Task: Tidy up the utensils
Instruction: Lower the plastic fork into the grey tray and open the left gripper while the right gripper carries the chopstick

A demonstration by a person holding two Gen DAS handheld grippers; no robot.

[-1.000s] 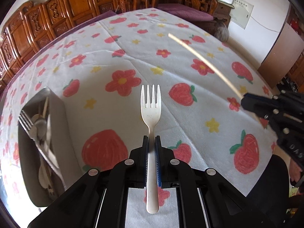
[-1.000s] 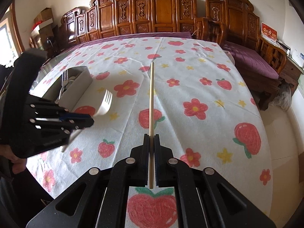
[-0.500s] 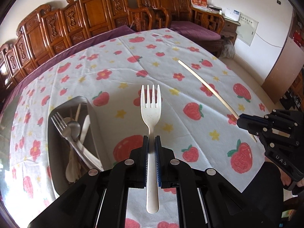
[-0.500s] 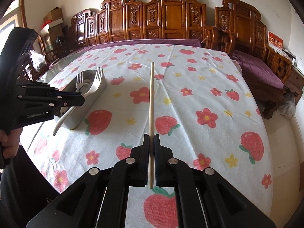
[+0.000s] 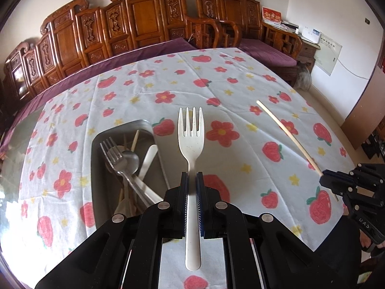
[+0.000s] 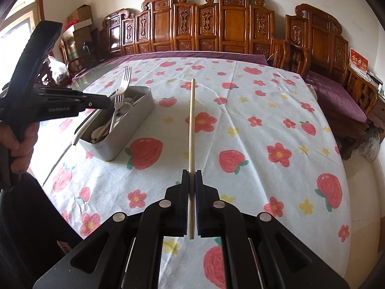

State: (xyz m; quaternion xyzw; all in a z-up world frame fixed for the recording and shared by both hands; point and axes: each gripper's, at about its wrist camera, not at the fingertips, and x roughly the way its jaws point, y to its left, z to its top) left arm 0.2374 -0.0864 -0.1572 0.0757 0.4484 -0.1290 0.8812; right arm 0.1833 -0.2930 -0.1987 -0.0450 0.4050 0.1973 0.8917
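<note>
1. My left gripper (image 5: 191, 180) is clamped on the smooth handle of a cream plastic fork (image 5: 191, 134), four tines pointing forward, held above the table just right of the tray.
2. My right gripper (image 6: 191, 178) is pinched tight on a thin, round, pale wooden chopstick (image 6: 191, 125) sticking straight ahead over the cloth.
3. The rectangular brushed-metal tray (image 5: 96, 173) with rounded corners holds steel forks, a spoon and pale utensils.
4. It sits on a matte white tablecloth (image 6: 252, 125) printed with strawberries and flowers.
</note>
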